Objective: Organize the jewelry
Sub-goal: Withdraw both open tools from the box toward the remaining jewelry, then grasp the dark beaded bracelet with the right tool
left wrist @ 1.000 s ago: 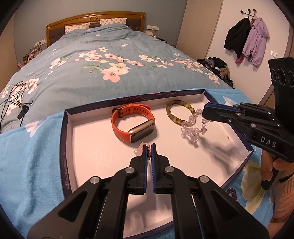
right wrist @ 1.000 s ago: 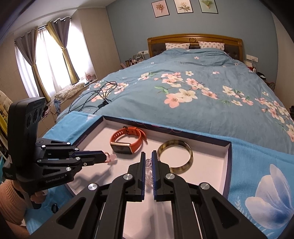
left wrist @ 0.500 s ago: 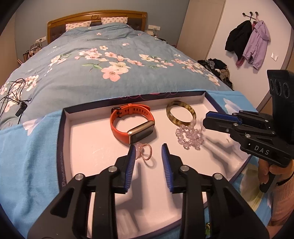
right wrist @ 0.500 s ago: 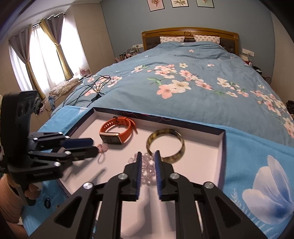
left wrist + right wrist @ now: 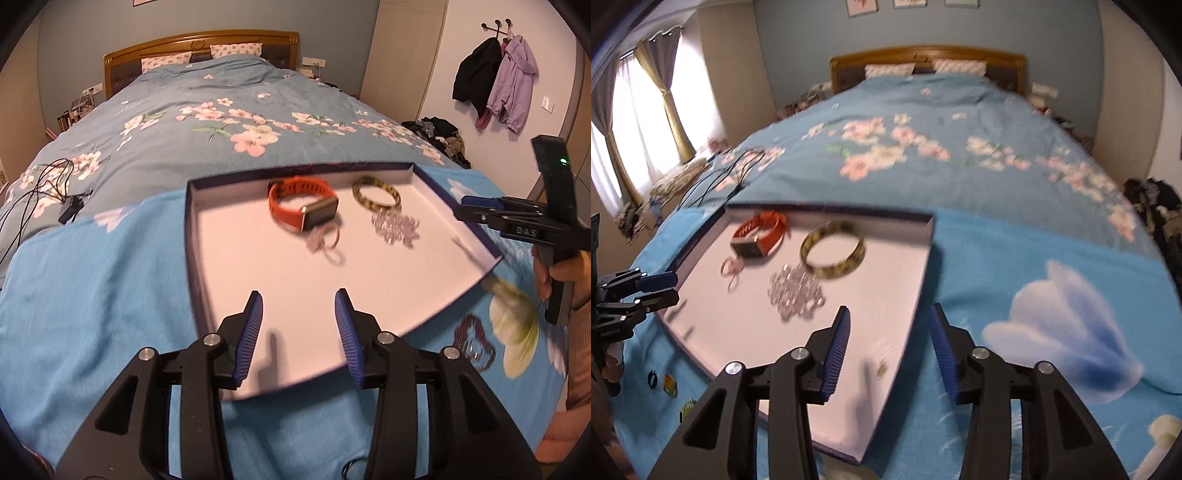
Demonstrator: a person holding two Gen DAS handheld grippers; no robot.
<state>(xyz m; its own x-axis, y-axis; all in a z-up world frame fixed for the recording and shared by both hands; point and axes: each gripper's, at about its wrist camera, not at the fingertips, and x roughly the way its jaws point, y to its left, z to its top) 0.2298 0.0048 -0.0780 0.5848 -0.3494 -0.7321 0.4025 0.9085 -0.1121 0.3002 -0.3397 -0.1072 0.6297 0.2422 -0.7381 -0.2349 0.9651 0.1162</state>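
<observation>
Over white tray (image 5: 229, 258): left gripper (image 5: 299, 321), right gripper (image 5: 889, 332) just opened, empty; inside, one orange watch (image 5: 295, 206), one bangle (image 5: 376, 192), one crystal bracelet (image 5: 395, 227), one pink ring (image 5: 325, 240).

Daylight comes through the curtained window (image 5: 646, 122) in the right wrist view, the room is evenly lit with soft shadows on the tray (image 5: 258, 258), both pictures are motion-blurred, and the fisheye bends the dark edges.
</observation>
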